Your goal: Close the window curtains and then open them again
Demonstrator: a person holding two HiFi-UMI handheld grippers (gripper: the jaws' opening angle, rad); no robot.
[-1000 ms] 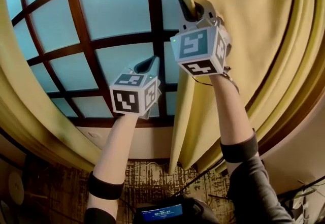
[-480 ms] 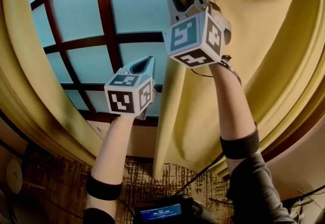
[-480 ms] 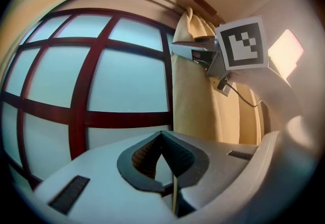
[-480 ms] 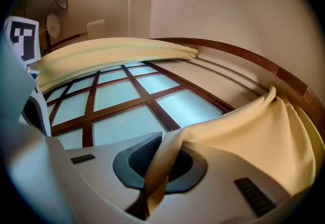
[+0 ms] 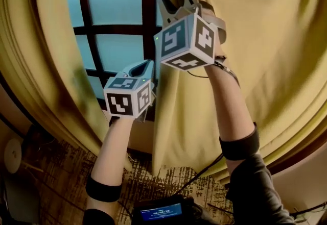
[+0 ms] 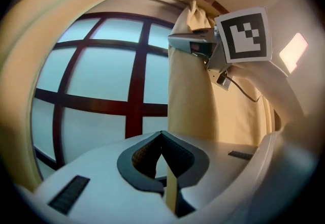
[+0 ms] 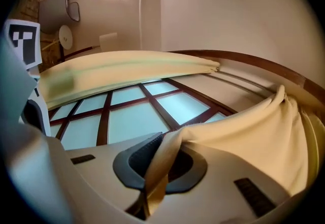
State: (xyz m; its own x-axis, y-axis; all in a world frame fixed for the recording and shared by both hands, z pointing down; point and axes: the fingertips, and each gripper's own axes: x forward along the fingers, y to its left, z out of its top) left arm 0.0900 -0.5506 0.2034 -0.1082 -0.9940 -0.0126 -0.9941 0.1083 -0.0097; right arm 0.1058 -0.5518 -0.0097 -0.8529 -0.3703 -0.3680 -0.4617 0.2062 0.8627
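- Both grippers have travelled leftward across the window (image 5: pixel 115 9) over the past second, and the band of bare glass between the two curtains is narrower than it was.
- I have the right gripper (image 5: pixel 176 2) clamped on the leading edge of the right curtain (image 5: pixel 255 40); a fold of yellow cloth runs down between its nearly closed jaws.
- I keep the left gripper (image 5: pixel 143 68) fully closed, tips meeting. It floats in front of the window's lower panes, and I judge it empty.
- My read on progress: closing is under way but unfinished. The right curtain covers the window's right side, panes still show in the middle, and the left curtain (image 5: pixel 51 55) hangs bunched at the window's left edge. Drawing that one over comes next, then the whole reopening.
- Both curtains are soft, pale yellow cloth. The right one is stretched taut from the rail toward my grip and falls in long loose folds below it.
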